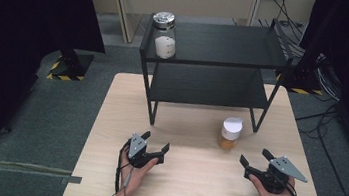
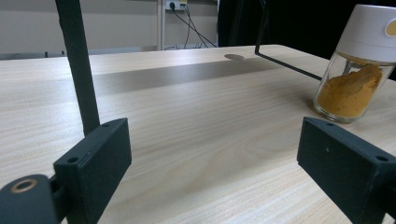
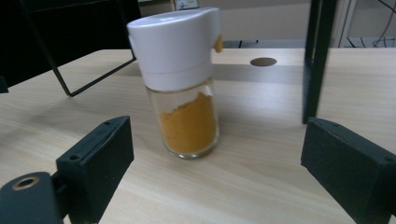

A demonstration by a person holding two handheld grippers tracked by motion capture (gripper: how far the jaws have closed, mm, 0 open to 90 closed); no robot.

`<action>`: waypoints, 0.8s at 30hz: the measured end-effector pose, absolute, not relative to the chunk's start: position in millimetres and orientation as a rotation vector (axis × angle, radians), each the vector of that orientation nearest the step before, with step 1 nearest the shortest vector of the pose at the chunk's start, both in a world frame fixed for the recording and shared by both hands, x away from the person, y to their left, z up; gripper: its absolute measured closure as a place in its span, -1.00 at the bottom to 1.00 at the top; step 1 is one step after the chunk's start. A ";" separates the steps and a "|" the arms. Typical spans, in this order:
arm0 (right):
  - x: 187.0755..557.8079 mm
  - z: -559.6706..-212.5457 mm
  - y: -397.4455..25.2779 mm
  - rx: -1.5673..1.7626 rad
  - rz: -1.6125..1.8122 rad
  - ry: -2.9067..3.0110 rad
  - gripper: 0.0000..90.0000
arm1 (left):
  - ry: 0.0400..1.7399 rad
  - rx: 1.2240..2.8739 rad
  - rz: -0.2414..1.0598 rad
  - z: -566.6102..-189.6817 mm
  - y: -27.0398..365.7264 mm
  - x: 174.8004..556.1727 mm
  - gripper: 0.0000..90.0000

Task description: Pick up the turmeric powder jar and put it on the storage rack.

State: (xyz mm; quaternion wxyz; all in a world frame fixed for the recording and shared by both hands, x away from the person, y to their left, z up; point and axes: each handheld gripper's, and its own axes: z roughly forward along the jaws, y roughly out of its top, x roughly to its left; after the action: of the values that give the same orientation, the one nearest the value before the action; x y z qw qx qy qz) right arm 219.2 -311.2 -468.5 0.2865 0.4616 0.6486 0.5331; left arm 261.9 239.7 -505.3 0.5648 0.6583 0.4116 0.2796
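A glass spice jar (image 1: 230, 132) with a white cap and orange powder stands upright on the wooden table (image 1: 192, 181), just in front of the black shelf. My right gripper (image 1: 254, 158) is open, a short way to the jar's near right; in the right gripper view the jar (image 3: 184, 88) stands ahead between the spread jaws, untouched. My left gripper (image 1: 156, 142) is open too, held low over the table to the jar's left. From the left gripper view the jar (image 2: 357, 70) is off to the far right. A second jar (image 1: 163, 34) with a metal lid stands on the shelf's top left.
The black two-level shelf (image 1: 217, 63) stands at the table's far side; its thin legs (image 2: 79, 65) (image 3: 315, 56) rise close ahead of each gripper. Dark curtains hang at both sides, and cables lie on the floor at the right.
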 end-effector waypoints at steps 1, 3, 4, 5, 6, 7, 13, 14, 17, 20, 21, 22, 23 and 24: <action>222.4 -467.0 -306.3 1.220 1.417 1.740 -0.78 | 0.967 1.550 0.660 -505.3 239.6 261.8 -0.79; 227.0 -465.5 -301.1 1.209 1.415 1.747 -0.78 | 0.964 1.552 0.662 -505.3 239.4 261.5 -0.79; 229.4 -464.8 -298.5 1.202 1.410 1.750 -0.78 | 0.964 1.552 0.661 -505.2 239.4 261.6 -0.79; 231.5 -463.9 -295.9 1.197 1.406 1.754 -0.77 | 0.964 1.553 0.660 -505.1 239.5 261.7 -0.79; 233.8 -463.5 -293.7 1.191 1.403 1.757 -0.77 | 0.965 1.552 0.659 -505.1 239.6 261.9 -0.79; 235.9 -462.9 -291.6 1.188 1.401 1.761 -0.76 | 0.966 1.552 0.658 -505.1 239.7 262.0 -0.79; 248.2 -463.7 -278.5 1.175 1.383 1.773 -0.73 | 0.966 1.551 0.657 -505.1 239.8 262.1 -0.79; 250.6 -463.7 -276.5 1.171 1.378 1.777 -0.73 | 0.966 1.552 0.658 -505.0 239.7 262.1 -0.79; 259.0 -463.3 -270.8 1.170 1.374 1.786 -0.72 | 0.965 1.554 0.658 -504.9 239.7 262.2 -0.79; 267.6 -462.3 -265.5 1.172 1.365 1.797 -0.72 | 0.967 1.551 0.654 -505.1 240.1 262.5 -0.79; 271.4 -462.1 -263.0 1.171 1.359 1.803 -0.72 | 0.967 1.550 0.653 -505.2 240.3 262.6 -0.79; 273.6 -461.9 -261.4 1.169 1.355 1.807 -0.72 | 0.968 1.549 0.652 -505.2 240.4 262.6 -0.79; 276.3 -461.8 -259.3 1.169 1.350 1.813 -0.71 | 0.967 1.550 0.651 -505.1 240.6 262.7 -0.79; 278.9 -461.7 -257.1 1.169 1.345 1.817 -0.71 | 0.967 1.550 0.651 -505.1 240.5 262.7 -0.79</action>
State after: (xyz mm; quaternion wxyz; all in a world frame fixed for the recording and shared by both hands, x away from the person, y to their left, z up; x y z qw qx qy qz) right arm 278.9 -257.1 -461.7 0.2939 0.4390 0.6825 0.5051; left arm 262.7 240.5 -505.1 0.5656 0.6590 0.4113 0.2769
